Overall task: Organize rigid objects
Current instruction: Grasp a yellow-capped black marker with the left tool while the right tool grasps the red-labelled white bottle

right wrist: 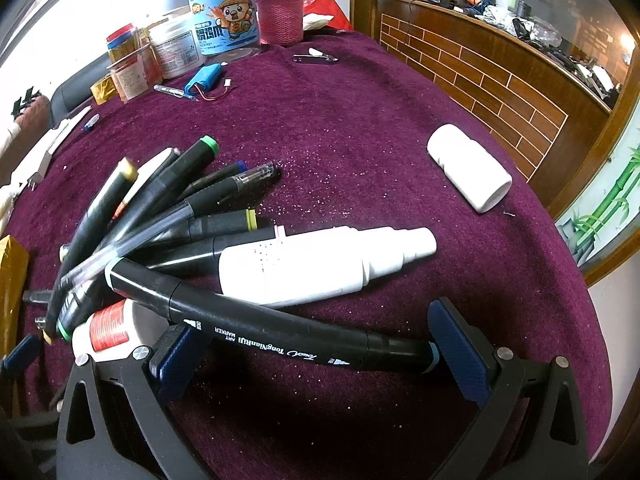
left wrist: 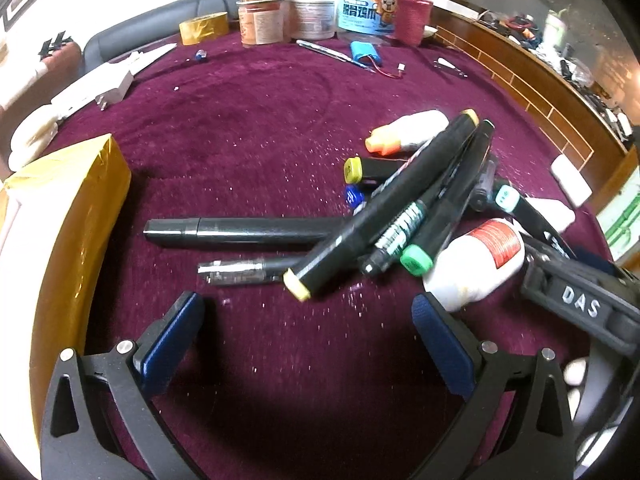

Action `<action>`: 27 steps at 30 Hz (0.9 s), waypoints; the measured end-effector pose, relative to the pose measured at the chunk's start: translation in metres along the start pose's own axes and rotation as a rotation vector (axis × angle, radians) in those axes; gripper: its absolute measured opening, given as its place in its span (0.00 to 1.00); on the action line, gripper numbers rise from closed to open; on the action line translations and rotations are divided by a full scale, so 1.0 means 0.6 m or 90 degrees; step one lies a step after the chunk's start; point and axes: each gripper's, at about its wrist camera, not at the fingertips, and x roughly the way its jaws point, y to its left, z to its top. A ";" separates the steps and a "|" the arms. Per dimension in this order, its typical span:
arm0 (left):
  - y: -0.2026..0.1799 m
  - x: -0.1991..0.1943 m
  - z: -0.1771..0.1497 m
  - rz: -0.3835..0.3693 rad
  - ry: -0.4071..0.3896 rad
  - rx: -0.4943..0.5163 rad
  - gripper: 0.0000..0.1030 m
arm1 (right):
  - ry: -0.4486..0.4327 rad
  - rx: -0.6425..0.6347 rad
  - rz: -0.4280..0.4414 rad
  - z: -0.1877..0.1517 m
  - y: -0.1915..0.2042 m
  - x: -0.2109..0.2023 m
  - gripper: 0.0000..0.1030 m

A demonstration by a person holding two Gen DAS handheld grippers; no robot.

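Note:
A heap of black art markers point(left wrist: 404, 200) with coloured end caps lies on the purple cloth point(left wrist: 260, 128), ahead and to the right of my left gripper point(left wrist: 306, 302). That gripper is open with only cloth between its fingers. A white bottle with a red label point(left wrist: 480, 260) rests by its right finger. My right gripper point(right wrist: 312, 322) is open wide. A black marker with teal caps point(right wrist: 280, 330) lies crosswise between its fingers, one end against the right pad point(right wrist: 460, 344). Just beyond it lies a long white bottle point(right wrist: 320, 264). The right gripper's body point(left wrist: 580, 300) shows at the left view's right edge.
A gold-wrapped box point(left wrist: 68, 240) stands close on the left. Jars and tubs point(left wrist: 312, 8), a pink knitted bottle point(right wrist: 280, 12), a blue battery pack point(left wrist: 366, 54) and a charger plug point(left wrist: 112, 92) line the far side. A white cylinder point(right wrist: 468, 168) lies right, near the wooden ledge point(right wrist: 500, 80).

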 end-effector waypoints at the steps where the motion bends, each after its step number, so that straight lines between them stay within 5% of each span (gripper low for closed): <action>1: -0.005 0.002 0.002 0.008 0.002 0.005 1.00 | 0.000 0.001 -0.003 -0.002 0.003 0.002 0.99; 9: -0.006 0.006 0.001 0.021 0.002 -0.003 1.00 | 0.007 -0.010 0.038 -0.004 -0.009 -0.014 0.94; 15: -0.007 0.007 0.001 0.022 0.002 -0.003 1.00 | -0.203 0.055 0.141 -0.018 -0.048 -0.105 0.93; 19: -0.004 0.005 0.000 0.017 0.001 -0.006 1.00 | -0.178 0.067 0.167 0.013 -0.047 -0.079 0.93; 24: 0.026 -0.037 -0.015 -0.070 -0.012 -0.005 0.98 | -0.215 0.110 0.136 0.015 -0.071 -0.056 0.90; 27: 0.043 -0.066 -0.015 -0.010 -0.060 0.045 0.98 | -0.214 0.155 0.166 0.019 -0.099 -0.053 0.88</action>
